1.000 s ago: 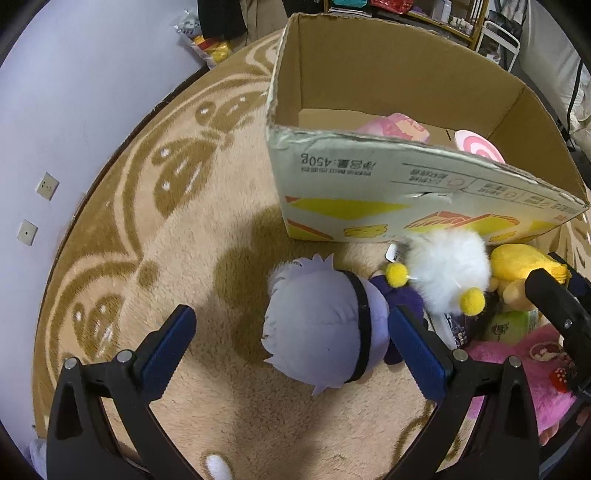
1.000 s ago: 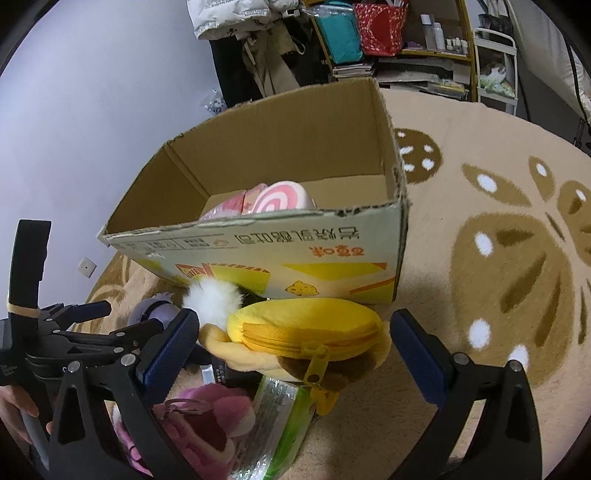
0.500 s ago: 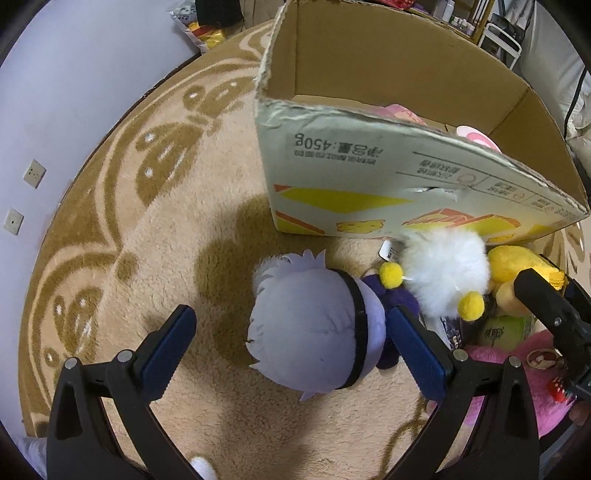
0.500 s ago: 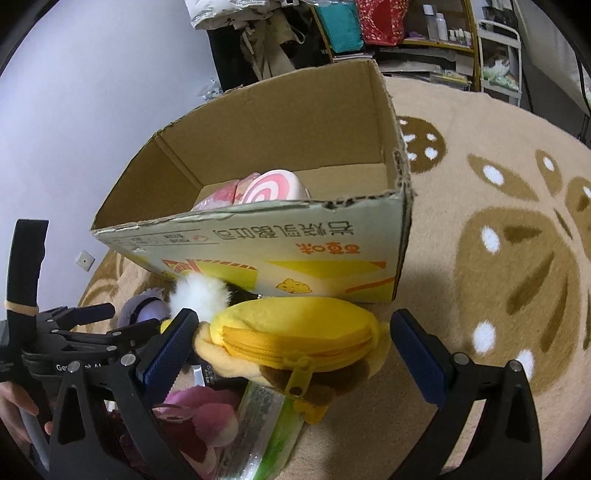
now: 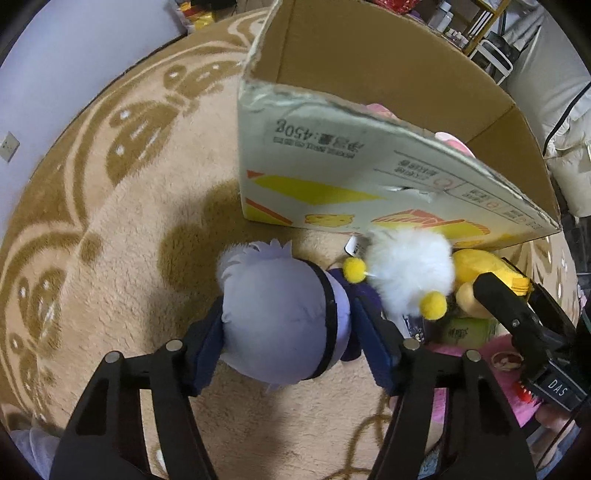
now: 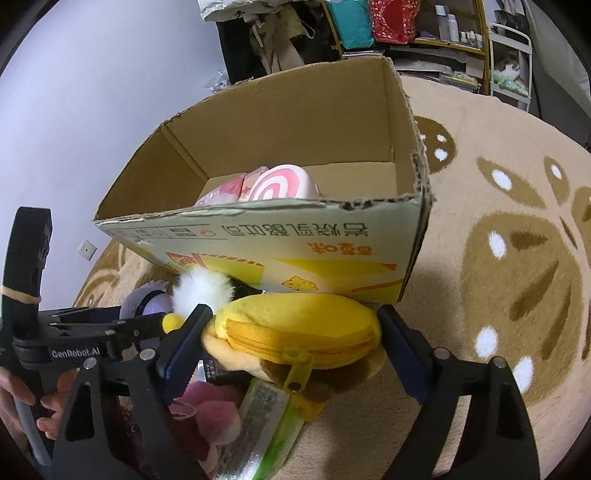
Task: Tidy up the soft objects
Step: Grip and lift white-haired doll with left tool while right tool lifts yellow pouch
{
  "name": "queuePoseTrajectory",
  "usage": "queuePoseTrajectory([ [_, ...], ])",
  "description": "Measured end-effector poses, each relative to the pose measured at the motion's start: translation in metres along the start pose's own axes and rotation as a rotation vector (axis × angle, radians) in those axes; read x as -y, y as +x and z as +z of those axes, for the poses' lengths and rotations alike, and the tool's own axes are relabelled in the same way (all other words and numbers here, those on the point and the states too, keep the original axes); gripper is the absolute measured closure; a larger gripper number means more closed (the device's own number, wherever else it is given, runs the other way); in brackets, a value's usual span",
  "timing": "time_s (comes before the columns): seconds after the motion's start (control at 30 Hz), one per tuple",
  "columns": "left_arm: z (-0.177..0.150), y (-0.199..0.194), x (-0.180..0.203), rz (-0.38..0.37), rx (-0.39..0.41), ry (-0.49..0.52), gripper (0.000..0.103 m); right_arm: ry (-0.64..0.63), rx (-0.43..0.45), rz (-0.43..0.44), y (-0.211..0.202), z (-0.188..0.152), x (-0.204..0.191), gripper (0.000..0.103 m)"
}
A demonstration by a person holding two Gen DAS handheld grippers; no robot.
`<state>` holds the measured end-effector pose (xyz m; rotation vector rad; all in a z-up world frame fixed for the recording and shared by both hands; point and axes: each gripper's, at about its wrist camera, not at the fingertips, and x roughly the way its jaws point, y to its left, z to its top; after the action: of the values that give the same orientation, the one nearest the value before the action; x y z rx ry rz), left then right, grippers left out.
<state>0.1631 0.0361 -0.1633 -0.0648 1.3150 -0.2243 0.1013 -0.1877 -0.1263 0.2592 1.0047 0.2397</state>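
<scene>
My left gripper (image 5: 291, 334) is shut on the lavender plush doll head (image 5: 280, 317), which rests on the rug; its blue pads press both sides. My right gripper (image 6: 291, 341) is shut on the yellow zippered plush pouch (image 6: 295, 325), its pads against both ends. A white fluffy pompom toy (image 5: 410, 271) with yellow balls lies between the two plushes. The open cardboard box (image 5: 369, 173) stands just beyond, also in the right wrist view (image 6: 314, 243). It holds a pink swirl plush (image 6: 280, 186).
A pink plush (image 6: 210, 424) and a green packet (image 6: 266, 424) lie under the right gripper. The beige patterned rug (image 5: 110, 221) spreads all around. Shelves with bags (image 6: 388, 22) and a white rack (image 6: 509, 55) stand at the back wall.
Both grippers have moved forward and closed: the left onto the lavender doll head, the right onto the yellow pouch. The box looms closer in both views.
</scene>
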Motion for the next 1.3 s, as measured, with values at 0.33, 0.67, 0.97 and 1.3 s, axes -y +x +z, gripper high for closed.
queuePoseTrajectory([
  [0.33,-0.001,-0.016,0.009,0.104,0.074,0.065,0.046,-0.005,0.027,-0.019,-0.008,-0.002,-0.001,0.013],
  [0.67,-0.013,-0.049,0.026,0.239,0.197,0.121,0.046,0.009,0.079,-0.068,-0.025,-0.003,0.003,0.013],
  [0.97,-0.025,-0.077,0.033,0.287,0.298,0.135,0.046,0.041,0.165,-0.145,-0.053,-0.005,0.002,0.013],
  [1.3,-0.033,-0.118,0.031,0.306,0.437,0.120,0.046,0.031,0.349,-0.180,-0.101,-0.002,-0.007,0.013],
])
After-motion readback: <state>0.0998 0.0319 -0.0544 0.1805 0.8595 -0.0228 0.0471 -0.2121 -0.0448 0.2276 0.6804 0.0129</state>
